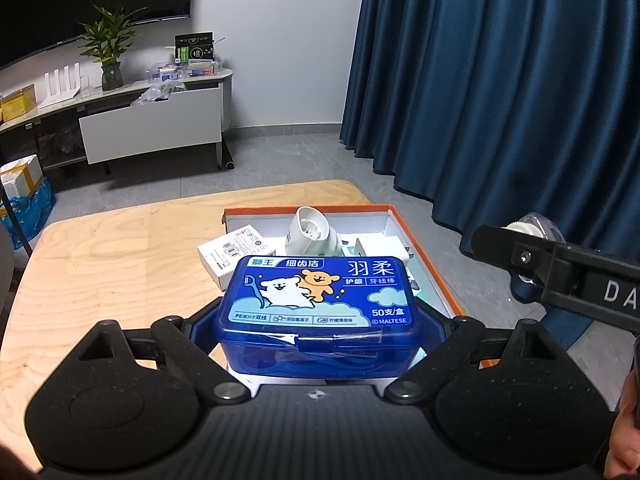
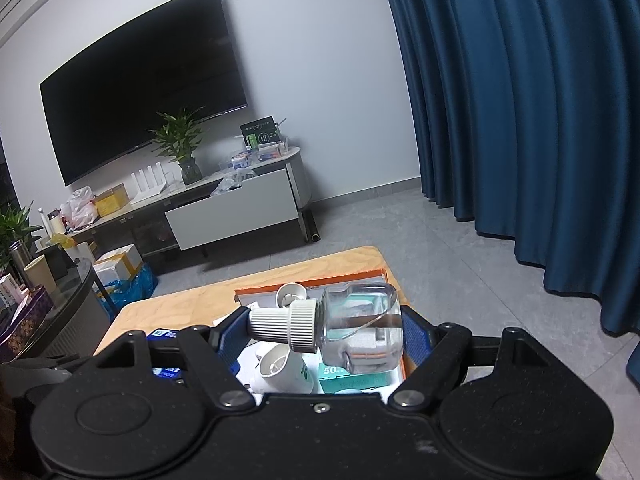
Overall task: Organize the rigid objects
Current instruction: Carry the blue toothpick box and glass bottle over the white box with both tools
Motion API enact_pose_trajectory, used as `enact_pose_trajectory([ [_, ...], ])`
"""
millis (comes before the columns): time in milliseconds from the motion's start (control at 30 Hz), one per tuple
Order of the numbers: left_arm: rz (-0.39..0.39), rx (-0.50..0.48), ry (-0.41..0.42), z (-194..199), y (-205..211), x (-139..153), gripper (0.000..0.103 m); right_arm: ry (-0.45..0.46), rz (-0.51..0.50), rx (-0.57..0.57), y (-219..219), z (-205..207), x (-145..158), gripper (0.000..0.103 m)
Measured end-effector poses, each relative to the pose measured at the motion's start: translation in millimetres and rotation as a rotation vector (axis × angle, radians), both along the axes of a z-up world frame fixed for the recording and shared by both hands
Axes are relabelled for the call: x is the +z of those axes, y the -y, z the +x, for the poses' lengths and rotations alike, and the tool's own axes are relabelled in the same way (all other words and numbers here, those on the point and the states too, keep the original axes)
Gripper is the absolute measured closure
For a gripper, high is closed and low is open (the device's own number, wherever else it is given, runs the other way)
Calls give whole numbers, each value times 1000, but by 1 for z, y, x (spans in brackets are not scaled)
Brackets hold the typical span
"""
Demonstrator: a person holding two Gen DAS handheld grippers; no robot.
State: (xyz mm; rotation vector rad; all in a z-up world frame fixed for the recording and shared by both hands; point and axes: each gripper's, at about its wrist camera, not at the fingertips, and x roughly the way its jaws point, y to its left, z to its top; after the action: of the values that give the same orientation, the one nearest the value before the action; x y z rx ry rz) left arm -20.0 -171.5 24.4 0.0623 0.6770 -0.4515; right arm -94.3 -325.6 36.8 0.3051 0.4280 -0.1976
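jaws of left gripper (image 1: 318, 320) clamp floss box (image 1: 318, 300) (right gripper's (image 2: 320, 332) bottle (image 2: 360, 332)).

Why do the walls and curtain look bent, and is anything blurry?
Fisheye lenses bow the curtain in the left wrist view and the TV in the right wrist view; both views are sharp, with dark corners and glints on the clear bottle.

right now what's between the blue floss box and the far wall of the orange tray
In the left wrist view, a white cup-shaped part and a small white carton lie between the blue floss box and the orange tray far wall.
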Motion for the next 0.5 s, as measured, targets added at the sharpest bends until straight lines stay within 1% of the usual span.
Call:
enact_pose_trajectory([
  [500,3,-10,4,7,5,2,9,-6,14,0,8,7,0,10],
])
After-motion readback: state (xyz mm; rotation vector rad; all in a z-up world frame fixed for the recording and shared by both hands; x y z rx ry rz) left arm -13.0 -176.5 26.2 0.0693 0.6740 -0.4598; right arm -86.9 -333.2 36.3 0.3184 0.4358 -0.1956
